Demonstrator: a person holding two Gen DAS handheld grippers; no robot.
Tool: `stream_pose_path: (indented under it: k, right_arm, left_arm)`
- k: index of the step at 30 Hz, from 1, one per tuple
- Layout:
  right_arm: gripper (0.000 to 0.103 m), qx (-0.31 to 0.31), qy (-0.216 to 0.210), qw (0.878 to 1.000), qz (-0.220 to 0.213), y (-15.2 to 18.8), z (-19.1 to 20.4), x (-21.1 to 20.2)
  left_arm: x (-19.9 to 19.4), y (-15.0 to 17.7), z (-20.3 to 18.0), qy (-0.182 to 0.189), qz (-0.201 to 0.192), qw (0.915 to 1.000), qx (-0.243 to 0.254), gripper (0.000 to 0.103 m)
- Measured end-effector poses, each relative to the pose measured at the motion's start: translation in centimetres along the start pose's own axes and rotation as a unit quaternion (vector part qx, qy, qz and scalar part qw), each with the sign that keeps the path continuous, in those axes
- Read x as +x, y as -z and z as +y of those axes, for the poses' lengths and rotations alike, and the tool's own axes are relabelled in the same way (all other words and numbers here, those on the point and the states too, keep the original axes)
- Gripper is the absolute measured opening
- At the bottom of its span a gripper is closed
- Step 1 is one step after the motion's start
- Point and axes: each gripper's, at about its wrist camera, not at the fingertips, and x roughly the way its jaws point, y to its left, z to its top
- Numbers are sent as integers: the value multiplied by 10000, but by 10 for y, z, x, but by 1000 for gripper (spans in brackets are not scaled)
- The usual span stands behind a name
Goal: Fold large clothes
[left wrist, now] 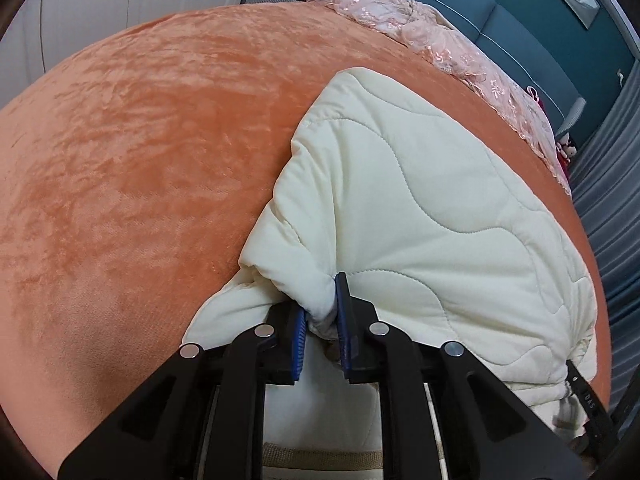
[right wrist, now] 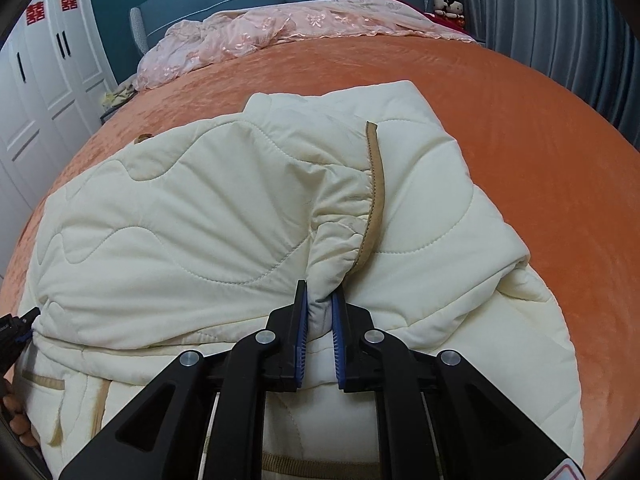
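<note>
Left gripper [left wrist: 322, 312] clamped on a bunched fold of the cream quilted jacket [left wrist: 420, 208], at the jacket's left side. Jacket spread across the near part of the orange bed [left wrist: 140, 160], pink lace cover [left wrist: 400, 12] heaped along the far edge. Right gripper [right wrist: 320, 316] pinching the jacket beside its tan-trimmed cuff [right wrist: 374, 200].

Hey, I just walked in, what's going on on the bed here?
A person is folding a cream quilted jacket on the orange bedspread with two handheld grippers. The left gripper is pinched on a bunch of the jacket's fabric at its near edge, and the right gripper is pinched on another fold, just below the tan-trimmed cuff.
</note>
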Motion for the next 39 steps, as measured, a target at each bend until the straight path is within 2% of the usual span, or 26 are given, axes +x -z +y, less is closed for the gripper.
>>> stream_pose_path:
  k: [4, 7, 8, 9, 11, 12, 14, 17, 20, 23, 27, 32, 39]
  right_arm:
    - [10, -81, 37, 10000, -17, 1, 2, 2]
    - [12, 146, -244, 9996, -2, 0, -7, -3]
    - [14, 283, -362, 9989, 53, -2, -13, -7]
    - [20, 422, -425, 9981, 121, -3, -19, -14]
    - [25, 678, -397, 9968, 147, -4, -29, -36]
    - [29, 731, -303, 9968, 72, -4, -33, -51]
    - [31, 648, -163, 9975, -215, -7, -31, -75]
    - [31, 268, -518, 9980, -232, -24, 2, -84]
    - [29, -216, -868, 9959, -163, -38, 52, -71]
    - [26, -637, -944, 9935, 44, -38, 93, -47]
    - [26, -786, -928, 9918, 402, -20, 115, -17]
    - [26, -1021, -818, 9910, 280, 8, 116, -9]
    - [26, -1324, -529, 9898, -52, 24, 121, -8]
  left_arm:
    - [0, 4, -8, -223, -141, 9994, 235, 14]
    - [-5, 2, -11, -306, -196, 9989, 304, 14]
    - [-9, 1, -12, -331, -180, 9987, 340, 16]
    - [-16, -1, -13, -382, -144, 9982, 428, 19]
    - [-35, -4, -15, -465, -70, 9970, 617, 26]
    - [-48, -6, -15, -457, -54, 9964, 709, 30]
    - [-73, -12, -18, -308, -172, 9957, 860, 30]
    - [-89, -32, -38, -134, -341, 9953, 901, 30]
    - [-74, -47, -73, 161, -194, 9949, 977, 31]
    - [-44, -42, -103, 216, 103, 9929, 1164, 31]
    - [-9, -20, -117, -15, 359, 9898, 1379, 31]
    - [4, 0, -108, -22, 233, 9887, 1481, 31]
    - [8, 22, -113, -243, -281, 9835, 1770, 31]
